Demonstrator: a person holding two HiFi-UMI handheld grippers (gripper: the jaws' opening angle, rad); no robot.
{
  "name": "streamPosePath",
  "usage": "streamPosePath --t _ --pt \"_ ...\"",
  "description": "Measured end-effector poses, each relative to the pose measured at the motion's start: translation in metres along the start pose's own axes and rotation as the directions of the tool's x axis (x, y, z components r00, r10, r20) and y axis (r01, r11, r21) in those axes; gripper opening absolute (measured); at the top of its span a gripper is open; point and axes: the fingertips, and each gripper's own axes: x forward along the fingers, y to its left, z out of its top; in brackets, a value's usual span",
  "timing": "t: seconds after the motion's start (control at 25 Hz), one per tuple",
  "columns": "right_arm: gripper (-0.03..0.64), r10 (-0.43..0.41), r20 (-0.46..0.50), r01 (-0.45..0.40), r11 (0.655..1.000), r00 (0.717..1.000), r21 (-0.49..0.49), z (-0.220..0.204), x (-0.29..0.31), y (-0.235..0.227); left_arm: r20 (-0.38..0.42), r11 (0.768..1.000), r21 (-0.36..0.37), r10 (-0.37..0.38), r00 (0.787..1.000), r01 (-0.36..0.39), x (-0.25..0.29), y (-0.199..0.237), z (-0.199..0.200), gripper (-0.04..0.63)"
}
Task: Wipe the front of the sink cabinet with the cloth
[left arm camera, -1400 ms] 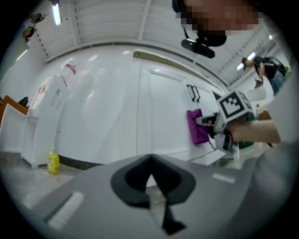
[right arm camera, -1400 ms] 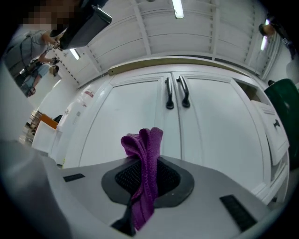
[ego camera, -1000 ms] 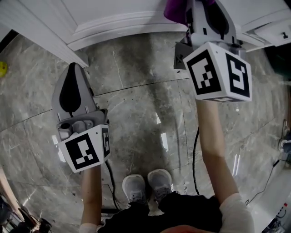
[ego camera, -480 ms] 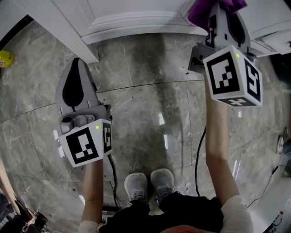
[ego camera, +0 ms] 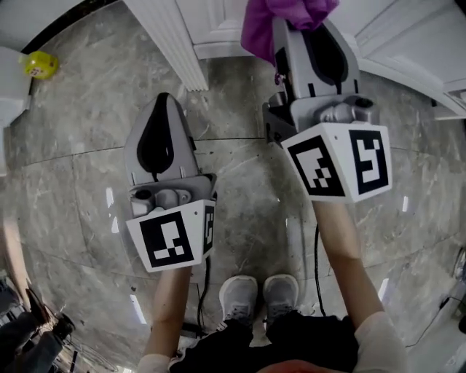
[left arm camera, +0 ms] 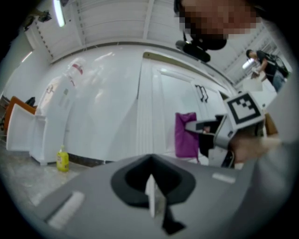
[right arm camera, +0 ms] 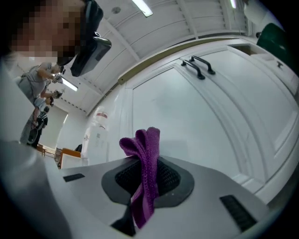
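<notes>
A purple cloth (ego camera: 285,20) hangs from the tip of my right gripper (ego camera: 302,25), which is shut on it. The cloth (right arm camera: 144,161) is pinched between the two dark pads and stands up in front of the white cabinet door (right arm camera: 205,121); I cannot tell whether it touches. From the left gripper view the cloth (left arm camera: 186,135) hangs flat by the door (left arm camera: 170,105) beside the fluted white post (left arm camera: 145,112). My left gripper (ego camera: 163,102) is held lower over the floor, jaws shut (left arm camera: 150,182) on nothing.
Two black handles (right arm camera: 198,67) sit high on the door. The white post (ego camera: 171,44) juts out at the cabinet's left. A yellow bottle (ego camera: 40,65) stands on the grey marble floor (ego camera: 80,146) at the far left. Cables (ego camera: 316,248) trail past my shoes (ego camera: 258,295).
My right gripper with the cloth has shifted left along the cabinet front, nearer the fluted post. The left gripper has moved up and right with it, still shut.
</notes>
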Motion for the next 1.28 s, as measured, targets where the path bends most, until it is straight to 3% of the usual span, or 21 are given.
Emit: streamPosePath --t 0.2,0.48,0.76,1.12,1.28 --pt "0.054 0.098 -0.002 -0.098 0.995 0.995 0.029 -0.031 0.027 0.053 0.018 0.998 0.034 0.050 0.999 -0.051 -0.015 0.030 0.013 0.005" --pt "0.054 0.078 -0.004 -0.078 0.996 0.997 -0.045 -0.042 0.034 0.064 0.016 0.993 0.039 0.111 0.994 -0.112 -0.028 0.054 0.011 0.005" --pt "0.054 -0.068 0.000 0.068 0.991 0.998 -0.114 -0.023 0.010 -0.008 0.024 0.998 0.012 0.054 0.998 -0.054 -0.014 0.023 0.008 0.005" --pt "0.054 -0.239 -0.003 0.232 0.946 0.971 -0.227 0.009 -0.036 -0.105 0.013 0.998 -0.033 -0.049 0.999 0.049 0.013 -0.039 -0.009 0.005" --pt "0.055 -0.233 -0.015 0.223 0.948 0.972 -0.228 0.014 -0.048 -0.124 0.010 0.996 -0.044 -0.081 0.997 0.081 0.020 -0.060 -0.013 0.005"
